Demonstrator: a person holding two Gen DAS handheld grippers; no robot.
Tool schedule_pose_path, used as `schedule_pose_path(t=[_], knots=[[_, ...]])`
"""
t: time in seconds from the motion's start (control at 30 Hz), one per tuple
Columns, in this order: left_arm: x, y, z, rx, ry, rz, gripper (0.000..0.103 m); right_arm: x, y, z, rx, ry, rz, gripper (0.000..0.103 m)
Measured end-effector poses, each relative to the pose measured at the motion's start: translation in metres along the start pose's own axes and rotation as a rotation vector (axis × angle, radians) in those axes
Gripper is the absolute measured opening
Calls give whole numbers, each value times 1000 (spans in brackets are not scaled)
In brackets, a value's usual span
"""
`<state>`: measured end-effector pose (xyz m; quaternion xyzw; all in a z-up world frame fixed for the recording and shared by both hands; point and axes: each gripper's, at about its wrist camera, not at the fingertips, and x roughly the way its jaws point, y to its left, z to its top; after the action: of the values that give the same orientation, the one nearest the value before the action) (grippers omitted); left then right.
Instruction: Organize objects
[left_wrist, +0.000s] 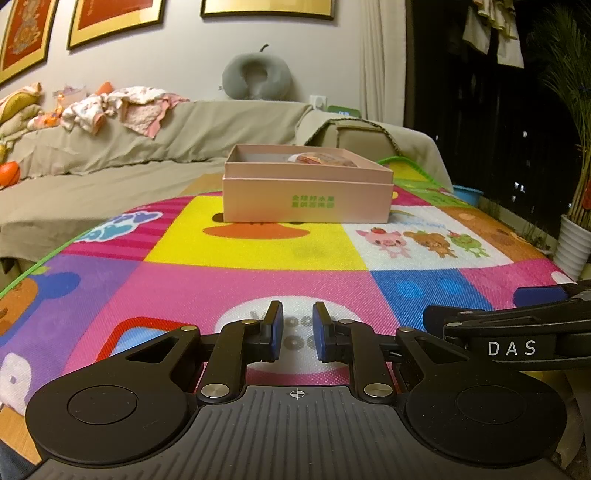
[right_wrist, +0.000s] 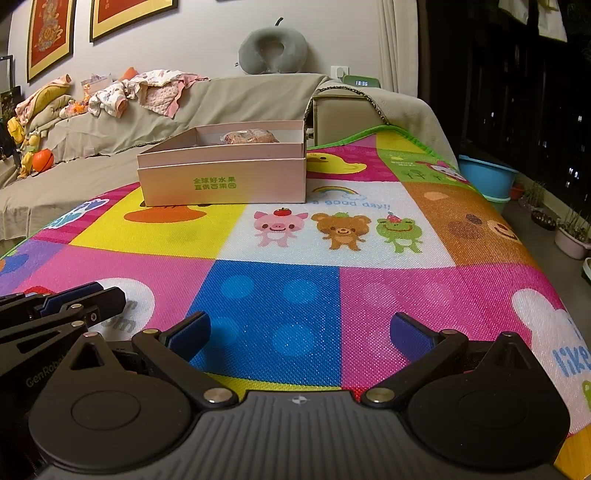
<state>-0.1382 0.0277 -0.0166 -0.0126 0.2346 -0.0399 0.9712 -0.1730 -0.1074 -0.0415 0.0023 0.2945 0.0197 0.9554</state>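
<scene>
pink box (right_wrist: 225, 177) with green chinese print; mat (right_wrist: 332, 288) reads "a good day!!"

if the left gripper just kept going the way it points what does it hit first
Probably the play mat: the left gripper, jaws part open and empty, tilts down at it. On a flatter path it would reach the pink box; depth is hard to judge.

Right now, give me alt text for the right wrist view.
An open, empty right tool hovers over a colourful cartoon play mat. Farther back on the mat sits an open pink box with a wrapped item inside; a covered sofa lies behind it.
</scene>
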Motion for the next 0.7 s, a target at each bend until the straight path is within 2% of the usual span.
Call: schedule_pose_path(t=[0.7], knots=[[0, -2, -1, 11, -3, 5, 19, -2, 1, -1, -6, -6, 2, 103]])
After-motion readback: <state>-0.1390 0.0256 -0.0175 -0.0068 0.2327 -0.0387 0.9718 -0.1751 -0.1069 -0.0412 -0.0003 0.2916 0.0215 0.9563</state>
